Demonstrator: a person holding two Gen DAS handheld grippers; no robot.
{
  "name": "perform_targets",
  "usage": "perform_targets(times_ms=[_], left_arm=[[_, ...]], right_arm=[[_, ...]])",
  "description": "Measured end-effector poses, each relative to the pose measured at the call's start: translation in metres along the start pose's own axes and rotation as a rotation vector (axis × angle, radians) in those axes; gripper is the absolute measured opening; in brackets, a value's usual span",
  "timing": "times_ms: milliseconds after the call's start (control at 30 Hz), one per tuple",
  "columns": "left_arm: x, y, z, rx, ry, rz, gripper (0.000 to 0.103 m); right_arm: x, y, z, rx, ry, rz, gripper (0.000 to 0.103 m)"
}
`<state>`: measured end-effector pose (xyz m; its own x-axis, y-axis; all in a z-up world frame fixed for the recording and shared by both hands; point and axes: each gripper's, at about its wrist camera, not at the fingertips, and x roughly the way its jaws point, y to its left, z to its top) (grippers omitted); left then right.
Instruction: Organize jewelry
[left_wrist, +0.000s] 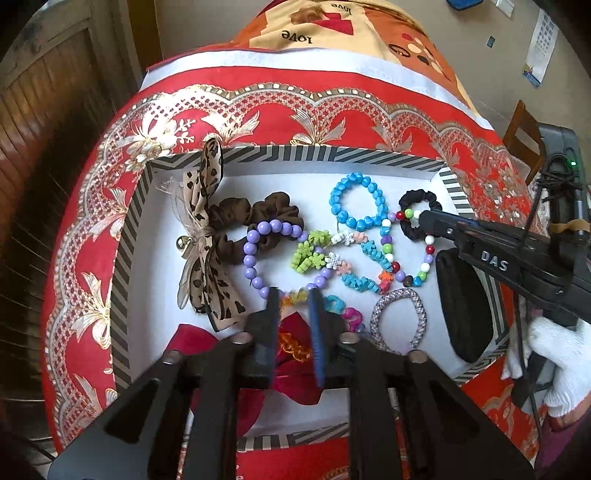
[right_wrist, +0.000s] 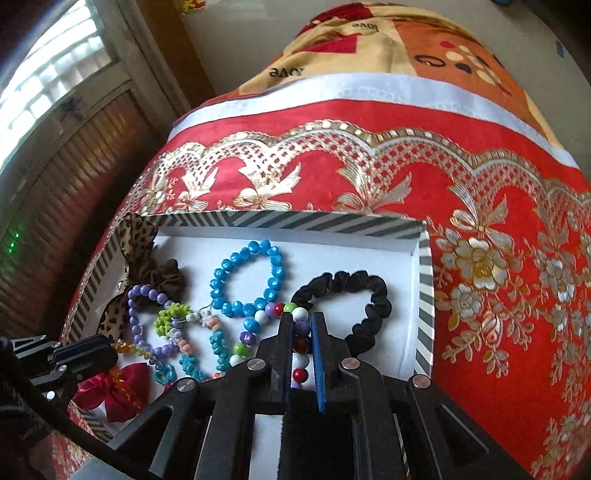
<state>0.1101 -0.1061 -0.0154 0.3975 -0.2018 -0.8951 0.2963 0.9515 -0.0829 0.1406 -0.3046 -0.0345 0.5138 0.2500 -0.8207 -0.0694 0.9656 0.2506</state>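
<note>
A striped box (left_wrist: 295, 153) with a white floor holds the jewelry. My left gripper (left_wrist: 294, 295) stands open low over the near part of the box, an orange bead strand (left_wrist: 295, 297) lying loose between its tips, above a red bow (left_wrist: 295, 347). My right gripper (right_wrist: 301, 319) is shut on a multicolour bead bracelet (right_wrist: 300, 374), whose beads run between the fingers; it reaches in from the right as the right gripper (left_wrist: 421, 218) in the left wrist view. A black scrunchie (right_wrist: 369, 295) lies just beyond it.
Also in the box are a blue bead bracelet (left_wrist: 334, 199), a purple bead bracelet (left_wrist: 249, 254), a brown scrunchie (left_wrist: 236, 210), a leopard bow (left_wrist: 210, 280), a flower-bead bracelet (left_wrist: 369, 251), a woven ring (left_wrist: 380, 306) and a black pouch (left_wrist: 461, 306). A red and gold cloth (right_wrist: 480, 184) lies underneath.
</note>
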Motion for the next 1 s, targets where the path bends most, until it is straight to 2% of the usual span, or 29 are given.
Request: perform_targets(times_ms=[33, 167, 400, 500, 667, 1000], left_arm=[[-0.001, 0.0, 0.0, 0.0, -0.001, 0.002, 0.031], [-0.004, 0.0, -0.001, -0.017, 0.001, 0.014, 0.032], [-0.02, -0.001, -0.008, -0.033, -0.02, 0.037, 0.032], [-0.029, -0.003, -0.012, -0.04, -0.029, 0.045, 0.032], [-0.045, -0.007, -0.022, -0.04, -0.058, 0.068, 0.032], [-0.079, -0.02, -0.043, -0.032, -0.128, 0.095, 0.032]], right_arm=[[-0.002, 0.001, -0.001, 0.004, -0.008, 0.002, 0.01], [-0.022, 0.006, -0.009, 0.019, -0.043, 0.023, 0.027], [-0.062, 0.02, -0.03, 0.05, -0.107, 0.026, 0.029], [-0.076, 0.027, -0.041, 0.047, -0.128, 0.002, 0.037], [-0.097, 0.038, -0.059, 0.049, -0.16, -0.041, 0.042], [-0.12, 0.056, -0.084, 0.048, -0.173, -0.056, 0.043]])
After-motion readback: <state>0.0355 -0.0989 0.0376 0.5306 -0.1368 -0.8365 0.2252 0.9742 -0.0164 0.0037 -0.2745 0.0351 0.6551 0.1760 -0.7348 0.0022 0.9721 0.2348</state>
